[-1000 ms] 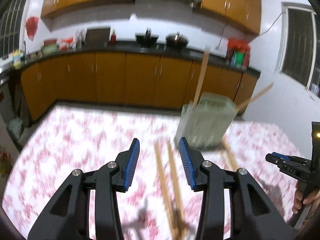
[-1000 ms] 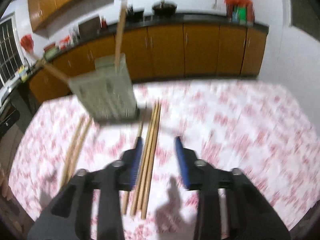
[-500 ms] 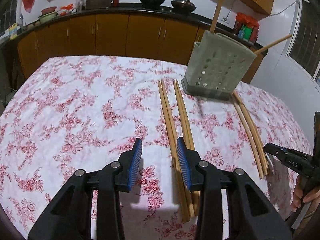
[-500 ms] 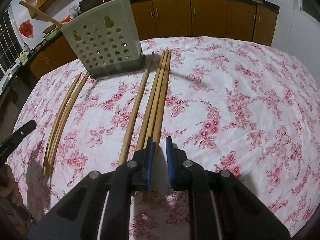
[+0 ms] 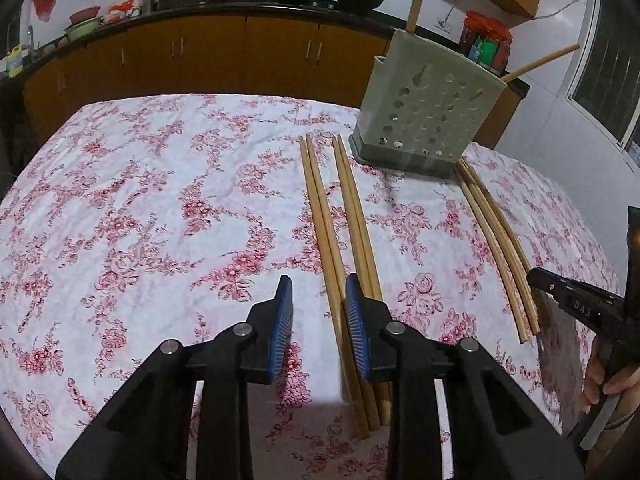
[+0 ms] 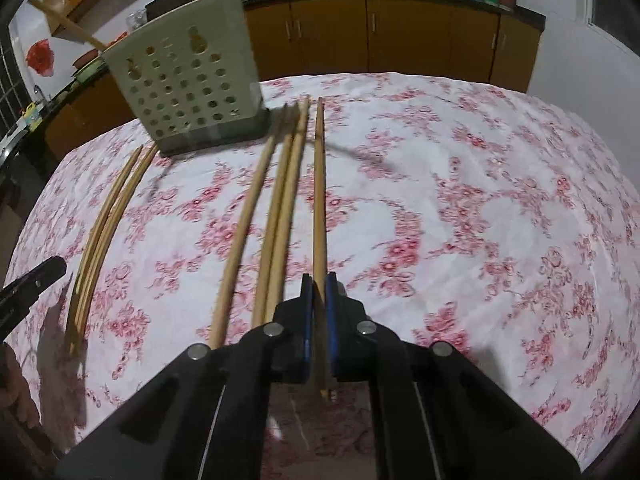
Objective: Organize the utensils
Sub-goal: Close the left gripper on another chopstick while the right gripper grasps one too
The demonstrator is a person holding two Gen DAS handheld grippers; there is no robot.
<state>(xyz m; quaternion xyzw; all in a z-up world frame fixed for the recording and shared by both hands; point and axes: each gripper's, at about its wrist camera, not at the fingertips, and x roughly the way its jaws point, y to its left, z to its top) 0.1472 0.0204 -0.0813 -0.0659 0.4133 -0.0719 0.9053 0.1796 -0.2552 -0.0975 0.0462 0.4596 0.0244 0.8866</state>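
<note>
Right gripper (image 6: 316, 292) clamped on a single chopstick (image 6: 319, 184) near its butt end, blue pads tight on either side, shaft running forward toward the perforated holder (image 6: 188, 80) and, judging by its separation from the others, lifted slightly off the floral tablecloth (image 6: 480, 200). Left gripper (image 5: 319, 300) with jaws apart and holding nothing, poised low over the loose chopsticks (image 5: 340, 216) lying in front of it, one of them passing between the pads without being pinched.

Light, stiff, smooth wood, so probably little force needed, but likely to pivot or slip in the pads when held this far back (long lever ahead of the grip). Better held nearer mid-length for steering the tip into the holder, or kept pointing tip-down so that any slip goes the right way. Round section, prone to rolling on the cloth when nudged.

Another cluster of chopsticks (image 5: 496, 240) beside the holder, on the far side from the first group; exact count uncertain where they overlap. Holder interior hidden behind its wall; only two sticks seen jutting from the top, one cropped by the frame edge. Butt ends of the nearest chopsticks covered by the left gripper's own fingers. Right-wrist view somewhat smeared, so contact between held stick and cloth unclear
</note>
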